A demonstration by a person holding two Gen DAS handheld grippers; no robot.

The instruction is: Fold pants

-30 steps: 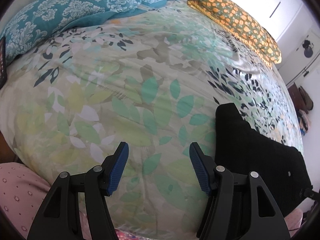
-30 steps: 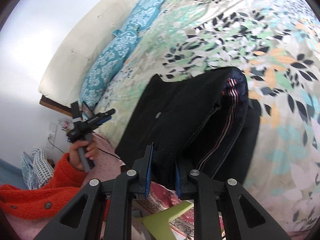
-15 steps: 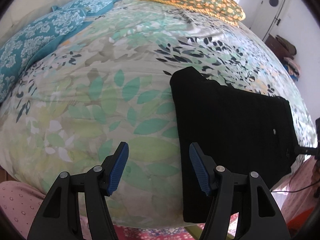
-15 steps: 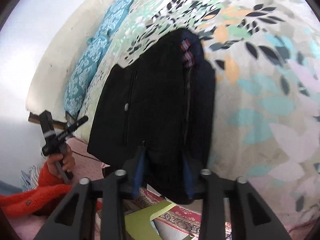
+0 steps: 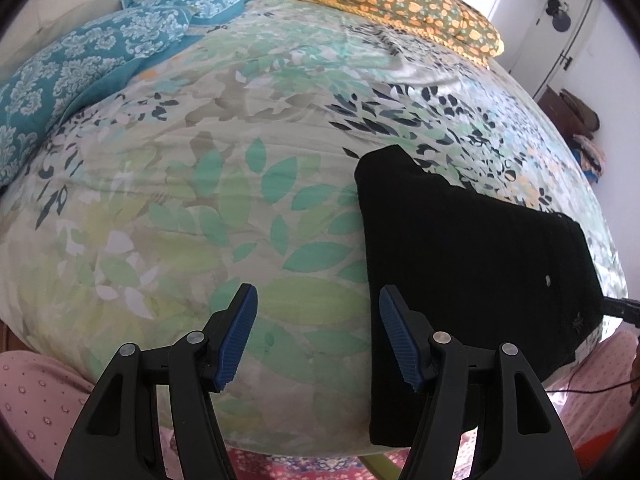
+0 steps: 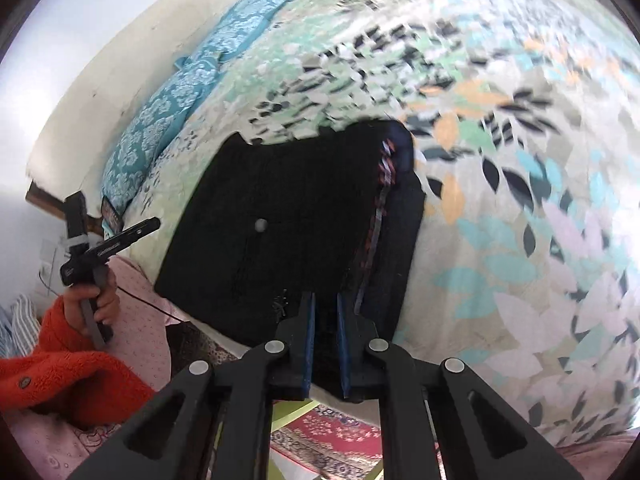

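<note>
The black pants (image 5: 472, 248) lie folded in a flat rectangle near the front edge of the bed, a striped side seam (image 6: 384, 172) showing along their right fold. My right gripper (image 6: 325, 332) is at their near edge. Its jaws are closing to a narrow gap, with black fabric pinched between the blue pads. My left gripper (image 5: 318, 332) hangs open over the leaf-print bedspread (image 5: 224, 184), just left of the pants and holding nothing. It shows again in the right wrist view as the left gripper (image 6: 116, 240), raised beside the bed in a hand.
Teal pillows (image 5: 92, 56) and an orange-flowered pillow (image 5: 400, 4) lie at the far side of the bed. A patterned rug (image 6: 320, 436) and a green stool edge (image 6: 292, 416) sit below the front edge. An orange sleeve (image 6: 60, 380) and pink clothing (image 5: 36, 392) are close in.
The left wrist view swung right, bringing more of the pants into sight. My right gripper opened wider, then closed again on the near edge. The pants now lie flatter.
</note>
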